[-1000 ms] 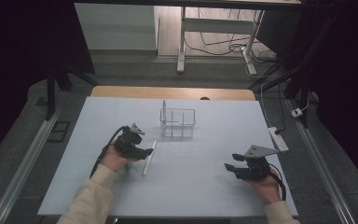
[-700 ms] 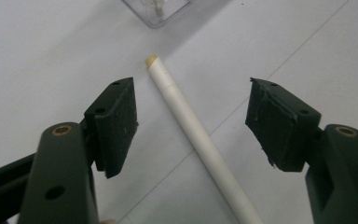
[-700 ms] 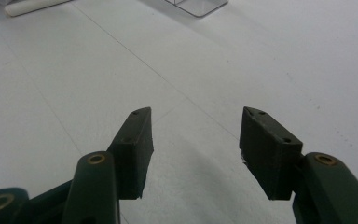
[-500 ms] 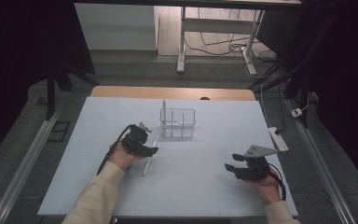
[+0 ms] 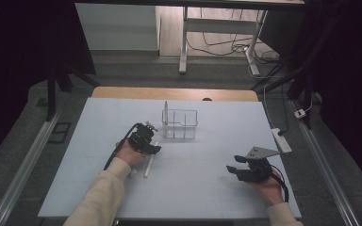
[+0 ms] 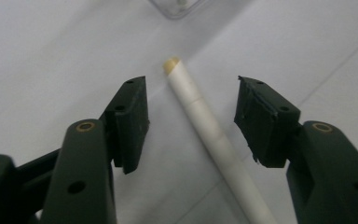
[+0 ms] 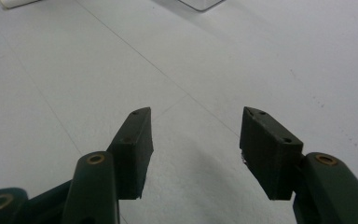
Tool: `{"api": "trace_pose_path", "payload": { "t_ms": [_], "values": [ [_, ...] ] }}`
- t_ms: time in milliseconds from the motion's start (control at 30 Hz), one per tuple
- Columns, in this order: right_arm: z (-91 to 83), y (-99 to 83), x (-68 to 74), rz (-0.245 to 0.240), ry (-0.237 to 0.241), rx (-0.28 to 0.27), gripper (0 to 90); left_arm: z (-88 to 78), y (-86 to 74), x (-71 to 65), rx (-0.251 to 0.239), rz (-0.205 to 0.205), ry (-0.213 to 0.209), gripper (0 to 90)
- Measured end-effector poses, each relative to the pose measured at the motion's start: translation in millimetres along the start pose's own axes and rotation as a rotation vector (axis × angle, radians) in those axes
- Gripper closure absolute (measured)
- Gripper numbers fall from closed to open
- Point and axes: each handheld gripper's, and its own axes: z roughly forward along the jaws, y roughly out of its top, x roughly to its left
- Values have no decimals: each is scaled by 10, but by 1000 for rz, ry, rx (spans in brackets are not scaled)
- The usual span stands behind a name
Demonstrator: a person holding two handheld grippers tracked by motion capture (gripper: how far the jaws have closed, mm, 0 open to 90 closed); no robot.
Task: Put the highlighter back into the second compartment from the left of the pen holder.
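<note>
From the high view, your left gripper (image 5: 152, 141) sits over the upper end of a white tube (image 5: 149, 165) that lies flat near the middle of the table (image 5: 217, 197), a little toward its left edge, its length running toward you. Just beyond it, toward the far edge, stands a clear rack (image 5: 180, 123) with one thin tube upright at its left corner. Your right gripper (image 5: 233, 168) rests low near the right front corner, well apart from all of this, jaws apart on nothing.

In the left gripper view, the white tube (image 6: 205, 135) lies diagonally between the jaws, its tan-capped end pointing toward the rack's corner at the top edge. The jaws have just been closing, but neither pad touches the tube yet; there is a gap on both sides, and the tube sits closer to the left-hand pad. Because it crosses the jaws at an angle, the nearer pad may reach it first and roll or skid it across the smooth surface. You could end up pinching only the tip, or pushing it against the rack. Squaring the gripper to the tube before closing would reduce that.

In the right gripper view, the right gripper (image 7: 196, 140) has open jaws over bare table.
</note>
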Motion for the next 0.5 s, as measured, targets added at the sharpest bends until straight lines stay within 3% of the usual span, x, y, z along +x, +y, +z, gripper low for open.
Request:
{"api": "trace_pose_path", "payload": {
  "t_ms": [167,500],
  "values": [
    [6,6,1,-6,-2,2,432,73,2,5,25,-2,-2,515],
    [25,10,5,-9,-1,10,433,70,7,-23,29,0,17,616]
  ]
}}
